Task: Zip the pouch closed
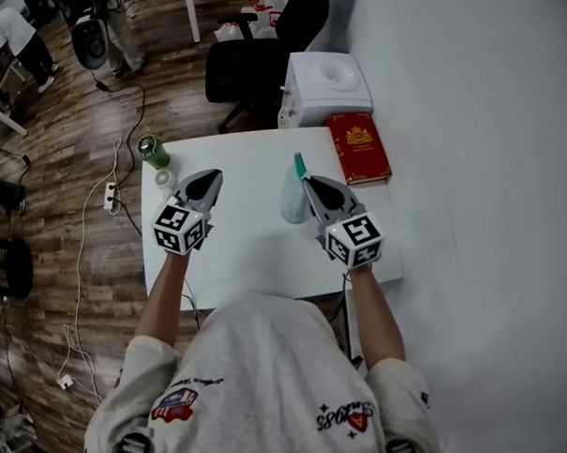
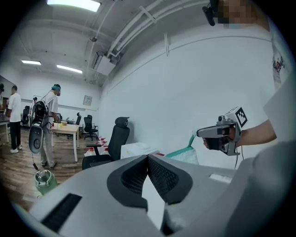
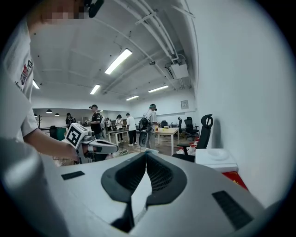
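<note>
A pale pouch with a teal top edge hangs near the middle of the white table. My right gripper is shut on its teal tab. In the left gripper view the same right gripper pinches the teal strip, and the pouch hangs below it. Whether its bottom rests on the table I cannot tell. My left gripper hovers to the left of the pouch, shut and empty, its jaws meeting. The right gripper view hides the pouch behind the closed jaws; the left gripper shows there.
A green can and a small white round thing stand at the table's far left corner. A red book lies at the far right. Beyond it are a white box and a black chair. Cables lie on the floor at left.
</note>
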`<state>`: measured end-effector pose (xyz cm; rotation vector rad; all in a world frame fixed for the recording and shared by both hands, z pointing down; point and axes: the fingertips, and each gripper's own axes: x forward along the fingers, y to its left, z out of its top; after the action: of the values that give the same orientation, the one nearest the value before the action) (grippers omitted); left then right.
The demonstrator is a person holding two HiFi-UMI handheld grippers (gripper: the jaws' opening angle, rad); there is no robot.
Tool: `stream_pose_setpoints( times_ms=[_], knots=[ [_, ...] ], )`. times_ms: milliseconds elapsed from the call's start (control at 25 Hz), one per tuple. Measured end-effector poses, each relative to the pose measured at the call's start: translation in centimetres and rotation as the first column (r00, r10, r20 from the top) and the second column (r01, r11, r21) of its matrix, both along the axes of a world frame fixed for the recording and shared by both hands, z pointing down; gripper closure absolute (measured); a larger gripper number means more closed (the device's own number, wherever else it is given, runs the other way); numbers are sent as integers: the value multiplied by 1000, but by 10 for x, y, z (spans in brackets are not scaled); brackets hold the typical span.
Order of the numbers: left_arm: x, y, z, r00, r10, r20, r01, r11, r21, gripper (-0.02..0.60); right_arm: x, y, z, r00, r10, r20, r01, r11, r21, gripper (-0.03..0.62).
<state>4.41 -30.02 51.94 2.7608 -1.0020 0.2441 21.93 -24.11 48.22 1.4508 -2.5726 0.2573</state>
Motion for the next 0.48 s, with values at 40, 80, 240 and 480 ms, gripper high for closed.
stream_pose_setpoints(
  times_ms=[40, 80, 240, 480],
  knots=[
    [1, 0, 1, 1000, 0, 0, 0, 1000, -1, 577, 1, 0, 0, 1000, 2, -2, -2, 1000, 1, 580],
    [2, 1, 3, 1000, 1, 0, -1, 1000, -3, 577, 2, 0, 0, 1000, 4, -3, -4, 1000, 3, 580],
    [-1, 2, 7, 1000, 0, 6, 0, 1000, -10, 577, -3, -1, 2, 1000, -4, -13, 4, 1000, 7, 582],
    [-5, 6, 12, 1000, -3, 7, 3, 1000, -22, 577, -4, 2, 3, 1000, 1, -19, -1, 1000, 7, 582]
  ],
)
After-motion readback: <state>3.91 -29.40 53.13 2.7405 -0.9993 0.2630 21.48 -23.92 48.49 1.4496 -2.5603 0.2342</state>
